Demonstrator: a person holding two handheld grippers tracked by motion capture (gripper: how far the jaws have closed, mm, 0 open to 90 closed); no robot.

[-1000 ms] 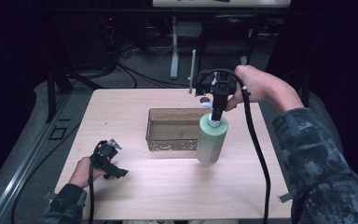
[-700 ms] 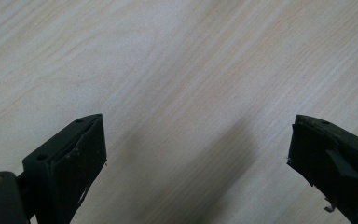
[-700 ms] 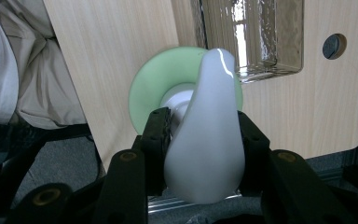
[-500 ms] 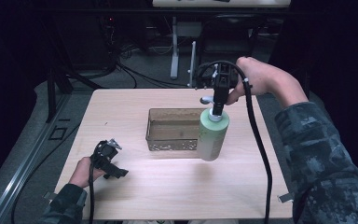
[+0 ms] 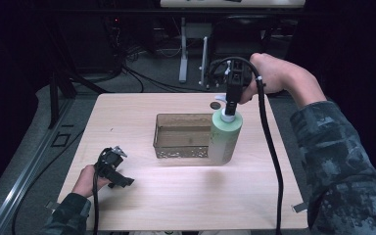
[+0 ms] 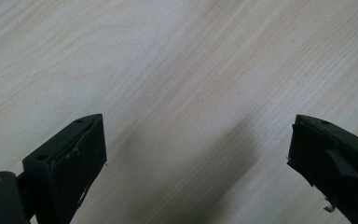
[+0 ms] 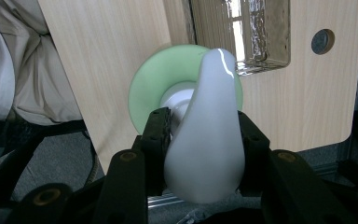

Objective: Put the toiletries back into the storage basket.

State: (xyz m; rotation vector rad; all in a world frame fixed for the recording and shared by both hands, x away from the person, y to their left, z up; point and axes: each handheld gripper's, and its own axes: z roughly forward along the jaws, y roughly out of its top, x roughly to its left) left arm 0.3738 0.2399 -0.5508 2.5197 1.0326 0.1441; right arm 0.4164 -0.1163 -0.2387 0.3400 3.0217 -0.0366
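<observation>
High view: a pale wooden table [image 5: 142, 205] stood under a lamp, dark floor and cables beyond it. Near its middle sat a clear rectangular tray [image 5: 182, 137], nothing visible inside. Just beside the tray's right end stood a green pump bottle [image 5: 225, 139], upright or close to it. The right gripper [image 5: 231, 108] pointed down from above, clamped on the bottle's white pump head. A small dark disc [image 5: 216, 105] lay behind the bottle. The left gripper [image 5: 111, 166] lay well apart, near the table's front left corner.

Left gripper view: the left gripper [image 6: 196, 154] had its jaws spread wide over bare wood [image 6: 177, 60], nothing between them.

Right gripper view: the right gripper [image 7: 204, 144] pinched the white pump head [image 7: 209, 140], looking down on the bottle's green shoulder [image 7: 151, 88]. The tray [image 7: 261, 32] and disc [image 7: 322, 41] lay past it.
</observation>
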